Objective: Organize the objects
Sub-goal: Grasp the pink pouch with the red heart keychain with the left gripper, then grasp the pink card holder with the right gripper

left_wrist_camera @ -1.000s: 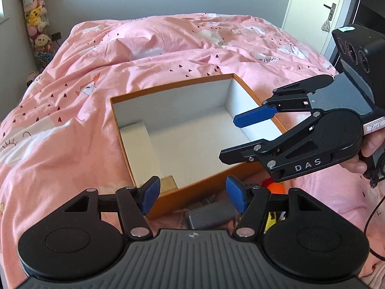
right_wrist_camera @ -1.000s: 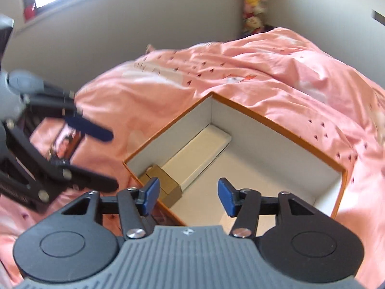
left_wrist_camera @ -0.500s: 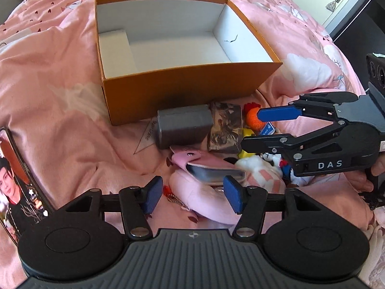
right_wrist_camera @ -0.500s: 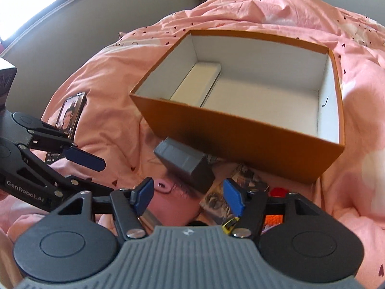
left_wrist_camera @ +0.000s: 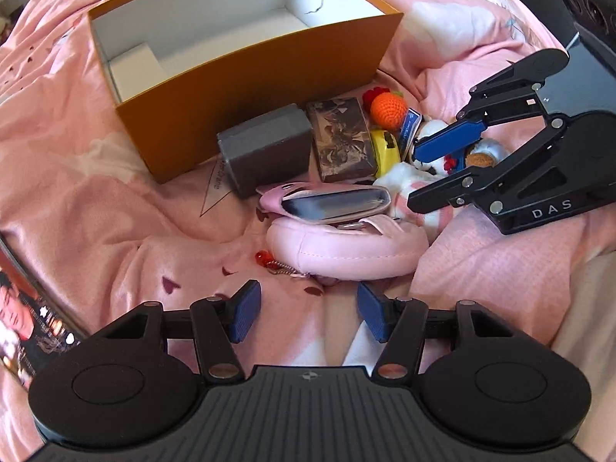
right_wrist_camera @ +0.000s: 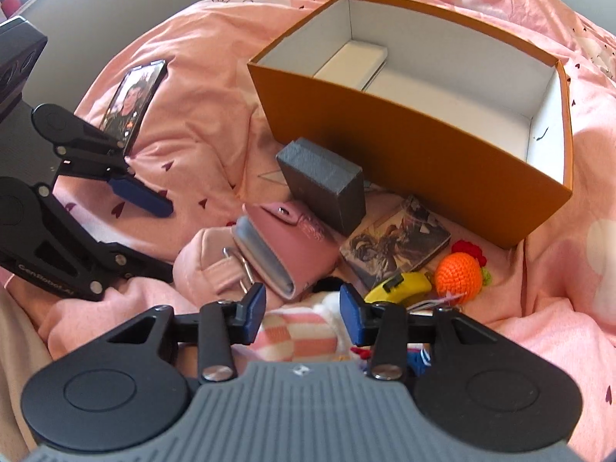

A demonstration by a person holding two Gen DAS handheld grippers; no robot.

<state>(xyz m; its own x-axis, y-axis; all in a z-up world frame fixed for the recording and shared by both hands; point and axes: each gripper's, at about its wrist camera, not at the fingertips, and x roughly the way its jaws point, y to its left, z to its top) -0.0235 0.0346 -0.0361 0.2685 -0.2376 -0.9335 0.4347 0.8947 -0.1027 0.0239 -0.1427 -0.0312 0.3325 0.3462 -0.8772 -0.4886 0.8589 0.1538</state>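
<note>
An open orange box (right_wrist_camera: 423, 146) with a white inside sits on a bed covered by a pink blanket (left_wrist_camera: 96, 192). Against the box's near wall lies a pile of small things: a grey block (left_wrist_camera: 265, 146) touching the wall, a picture card box (left_wrist_camera: 340, 138) just beside it, an orange crocheted ball (left_wrist_camera: 389, 109), and a yellow toy (right_wrist_camera: 404, 283). Nearer than the block lie a pink wallet (right_wrist_camera: 285, 250) and a pink pouch (left_wrist_camera: 346, 254).

The left tongs (left_wrist_camera: 308, 313) are spread, with only blanket between them, just short of the pouch. The right tongs (right_wrist_camera: 302, 315) are closing around a pink-and-white checked soft toy (right_wrist_camera: 296, 337); the pads do not press it yet. A phone (right_wrist_camera: 134, 96) lies well left of the box.
</note>
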